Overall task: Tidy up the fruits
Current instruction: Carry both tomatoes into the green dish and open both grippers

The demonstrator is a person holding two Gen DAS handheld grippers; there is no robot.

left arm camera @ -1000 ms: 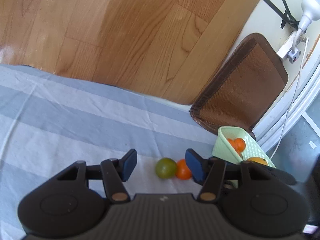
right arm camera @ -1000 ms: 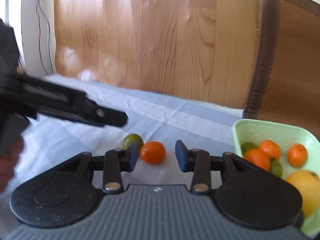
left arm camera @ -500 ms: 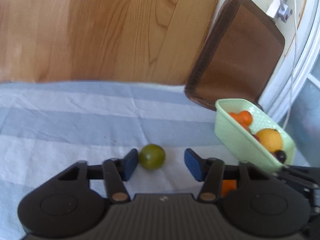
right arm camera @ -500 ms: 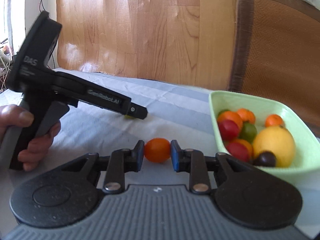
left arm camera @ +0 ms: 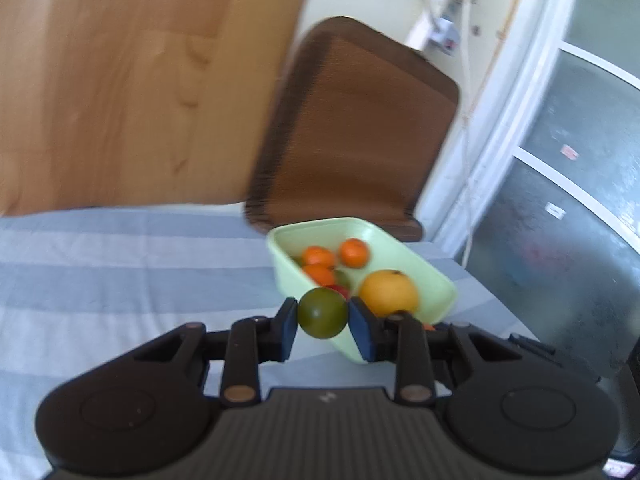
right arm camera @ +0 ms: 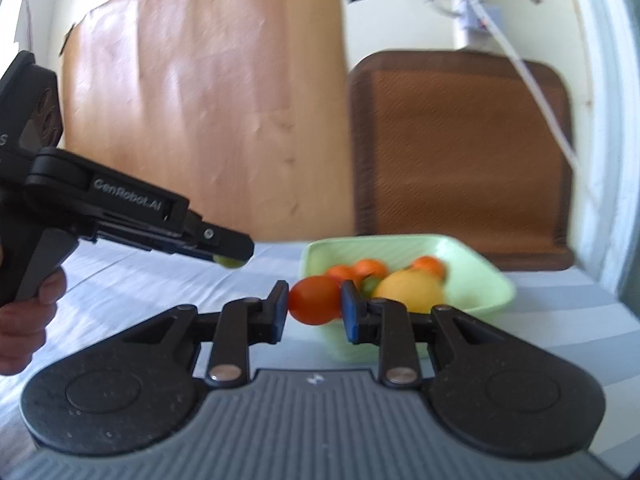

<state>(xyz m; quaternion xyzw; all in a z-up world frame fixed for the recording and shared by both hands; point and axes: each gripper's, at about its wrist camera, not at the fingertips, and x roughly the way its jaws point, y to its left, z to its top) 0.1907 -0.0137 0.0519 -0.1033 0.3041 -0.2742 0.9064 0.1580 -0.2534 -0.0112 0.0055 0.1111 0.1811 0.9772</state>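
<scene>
Fruits (left arm camera: 322, 313) beside basket rim (left arm camera: 280, 272) (clawed)

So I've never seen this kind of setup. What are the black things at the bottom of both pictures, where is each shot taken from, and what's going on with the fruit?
There is no robot here: a person holds a two-finger gripper in each hand, with a camera on each looking along its fingers. In the left view, the left gripper is shut on a green fruit. In the right view, the right gripper is shut on an orange-red fruit; the other tool and the hand holding it show at the left. Ahead, a pale green basket holding more fruit sits on a striped cloth.
</scene>
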